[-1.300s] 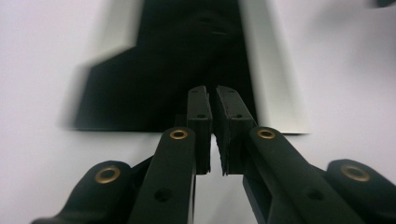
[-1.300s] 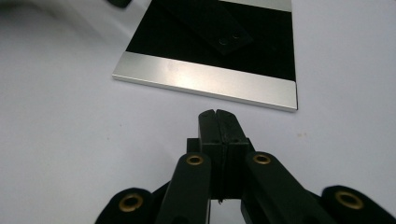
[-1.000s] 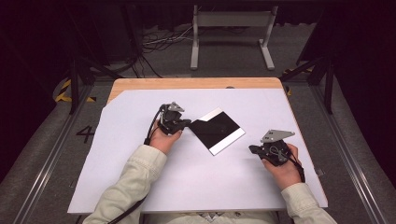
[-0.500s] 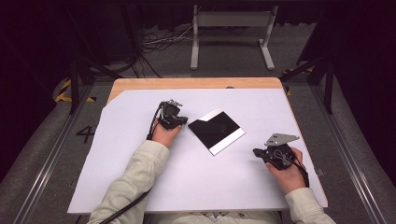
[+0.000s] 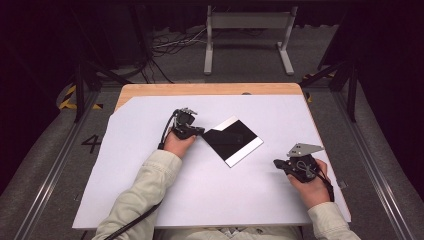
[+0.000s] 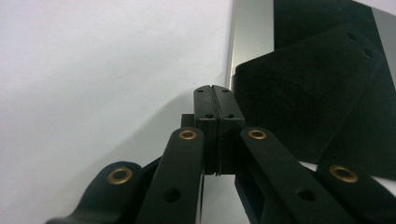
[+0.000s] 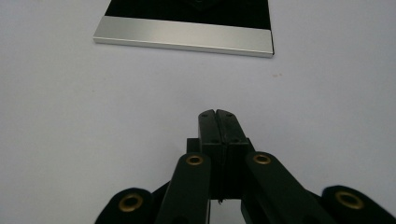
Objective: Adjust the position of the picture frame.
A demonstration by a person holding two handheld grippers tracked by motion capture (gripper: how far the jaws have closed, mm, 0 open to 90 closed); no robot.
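Progress looks early: nothing is gripped and the job seems barely begun. Nearest the person, the right hand-held gripper (image 5: pixel 279 163) sits low on the white counter (image 5: pixel 150 200), jaws pressed together on nothing, well apart from the work piece. Its own view looks along those closed jaws across bare white surface to the piece's silver edge band (image 7: pixel 182 36) farther off. Further in, the left hand-held gripper (image 5: pixel 199 131) has its closed tip right at the near-left corner of the black square panel (image 5: pixel 232 140), which lies flat near the counter's middle, turned like a diamond. Whether the tip touches the panel, I can't tell.

That panel is a thin, flat, glossy black sheet with a pale silver strip along one side; in the left gripper view its dark face mirrors the gripper body. Judging from this, a nudge or a pickup of the panel is all yet to do.
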